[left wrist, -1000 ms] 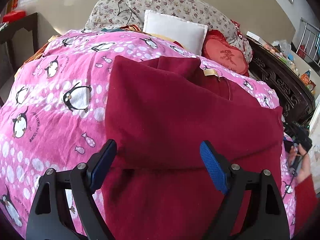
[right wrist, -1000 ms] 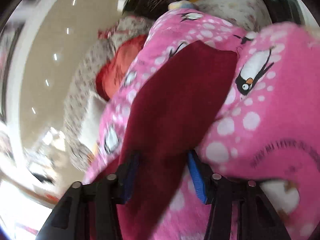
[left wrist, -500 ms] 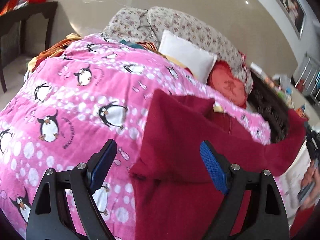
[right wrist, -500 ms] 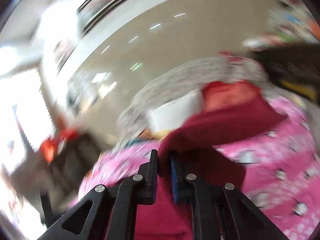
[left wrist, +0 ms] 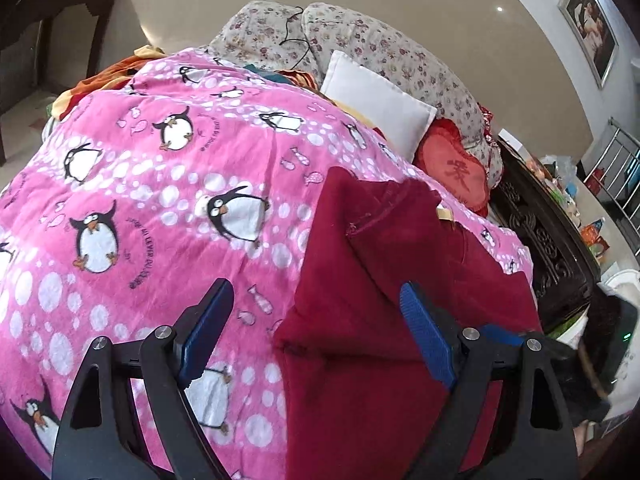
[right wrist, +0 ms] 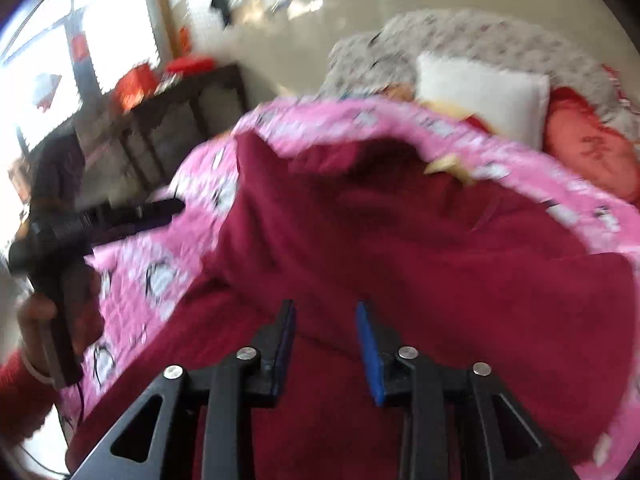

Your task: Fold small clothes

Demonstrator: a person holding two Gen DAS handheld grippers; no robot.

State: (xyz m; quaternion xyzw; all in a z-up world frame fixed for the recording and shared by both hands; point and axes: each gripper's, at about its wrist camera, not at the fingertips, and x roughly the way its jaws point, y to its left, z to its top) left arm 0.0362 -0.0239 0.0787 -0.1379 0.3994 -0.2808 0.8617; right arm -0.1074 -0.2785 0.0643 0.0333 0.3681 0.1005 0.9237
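A bright pink fleece blanket printed with penguins and white dots [left wrist: 168,200] covers the bed and fills most of the left wrist view. At its far end sit a long beige floral bolster [left wrist: 360,48], a plain white square pillow [left wrist: 376,108] and a red heart-shaped cushion with a stitched character [left wrist: 456,172]. A dark carved wooden cabinet [left wrist: 544,240] runs along the right side of the bed.

On the blanket lies the dark red knitted garment [left wrist: 384,280], folded over itself, its top layer ending in a folded edge near the lower middle of the left wrist view, with a small tan label [left wrist: 444,213] showing at its neck.

The left gripper [left wrist: 316,336] hovers above the garment's left edge, blue pads set wide apart, nothing between them. The right gripper [right wrist: 326,340], in a blurred view, has its blue pads parted over the red cloth; the fabric looks to be below them rather than pinched
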